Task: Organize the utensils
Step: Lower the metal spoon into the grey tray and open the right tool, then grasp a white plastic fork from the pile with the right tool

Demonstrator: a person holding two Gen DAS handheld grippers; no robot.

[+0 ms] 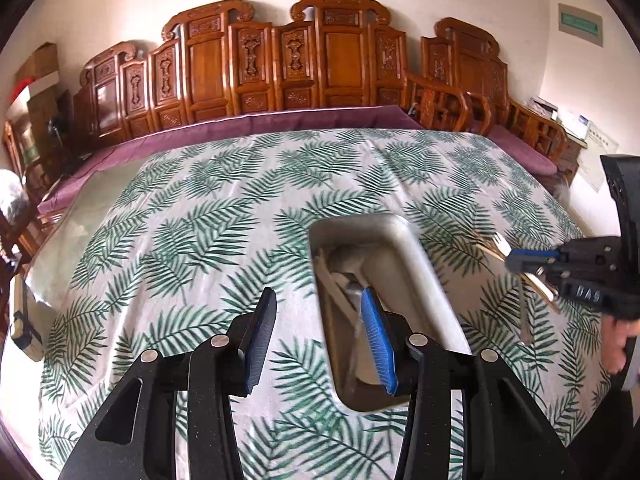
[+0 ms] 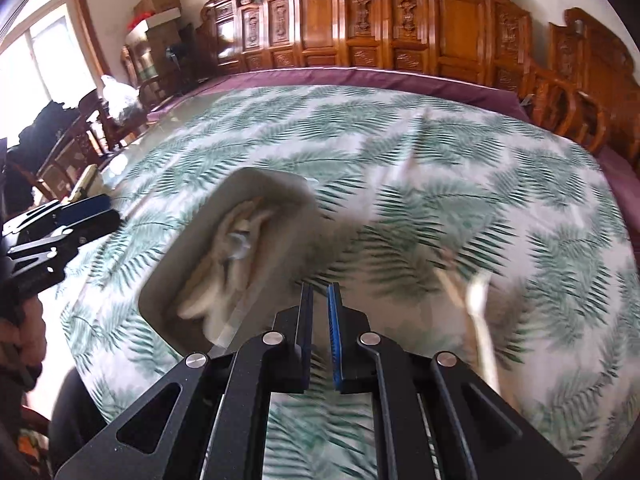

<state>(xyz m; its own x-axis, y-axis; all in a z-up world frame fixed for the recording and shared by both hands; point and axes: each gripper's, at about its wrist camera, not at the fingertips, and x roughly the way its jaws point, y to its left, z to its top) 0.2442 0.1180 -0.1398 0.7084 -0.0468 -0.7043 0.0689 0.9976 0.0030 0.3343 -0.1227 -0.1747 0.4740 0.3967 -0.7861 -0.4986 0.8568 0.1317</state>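
Observation:
A grey rectangular tray (image 1: 416,264) (image 2: 256,184) lies on the leaf-print cloth and holds pale wooden utensils (image 1: 336,284) (image 2: 224,276) and a metal spoon (image 2: 240,240). My left gripper (image 1: 318,320) (image 2: 108,216) is open and empty, hovering by the tray's left wall. My right gripper (image 2: 320,292) (image 1: 514,259) is right of the tray, its pads almost together, and I see nothing between them. A fork (image 1: 500,242) with a pale handle shows just behind its fingers; whether they touch it I cannot tell. A silver utensil (image 1: 525,320) (image 2: 480,320) and a wooden one (image 2: 448,276) lie on the cloth, blurred.
The tablecloth (image 1: 200,220) covers a glass-topped table whose bare left edge carries a small black and cream object (image 1: 24,320). Carved wooden chairs (image 1: 340,60) and a purple cushion (image 1: 260,124) line the far side. A hand (image 1: 616,340) holds the right gripper.

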